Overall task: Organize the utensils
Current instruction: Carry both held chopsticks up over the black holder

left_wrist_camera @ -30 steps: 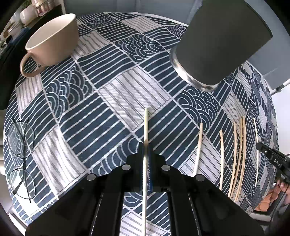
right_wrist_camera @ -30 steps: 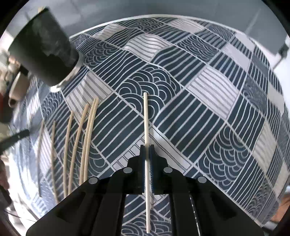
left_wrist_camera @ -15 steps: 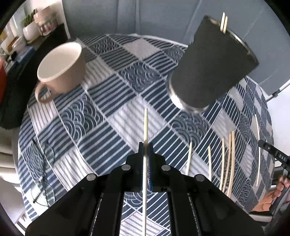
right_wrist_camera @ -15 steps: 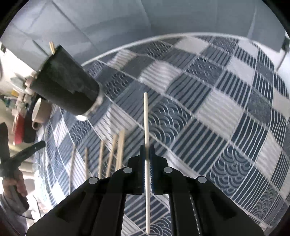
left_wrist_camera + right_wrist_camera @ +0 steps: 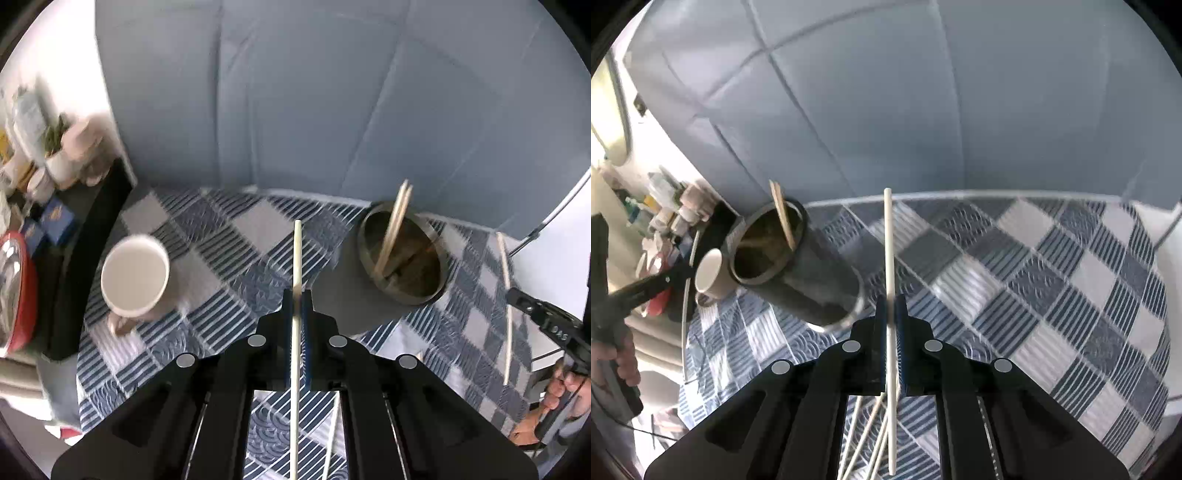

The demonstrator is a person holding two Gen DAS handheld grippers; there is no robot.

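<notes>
both grippers are clamped on a chopstick each. left gripper (image 5: 295, 306) pinches a pale chopstick (image 5: 296, 258) between its blue pads, the stick running straight up out of the jaws and down behind them. right gripper (image 5: 891, 314) grips its own white chopstick (image 5: 887, 236) the same way, tip pointing toward the far edge of the table.

the dark holder cup (image 5: 402, 254) stands on the checked tablecloth (image 5: 229, 236) toward the far edge, and i look down into its mouth from the left wrist; two wooden chopsticks (image 5: 395, 221) already lean inside it. from the right wrist the same cup (image 5: 768, 243) sits left of my stick. a cream mug (image 5: 135, 275) stands near the left edge, well apart from the cup. more loose chopsticks (image 5: 864, 435) lie on the cloth below my right gripper, and a few (image 5: 508, 314) lie near the right edge.

i judge the step in hand is carrying: both sticks are lifted clear of the cloth and neither is over the cup yet. the next move calls for bringing one stick above the cup's mouth, tipping it end-down, and letting go only once the lower end is inside the rim. i'd go one gripper at a time, since the mouth is narrow and the leaning pair could deflect a new stick.
</notes>
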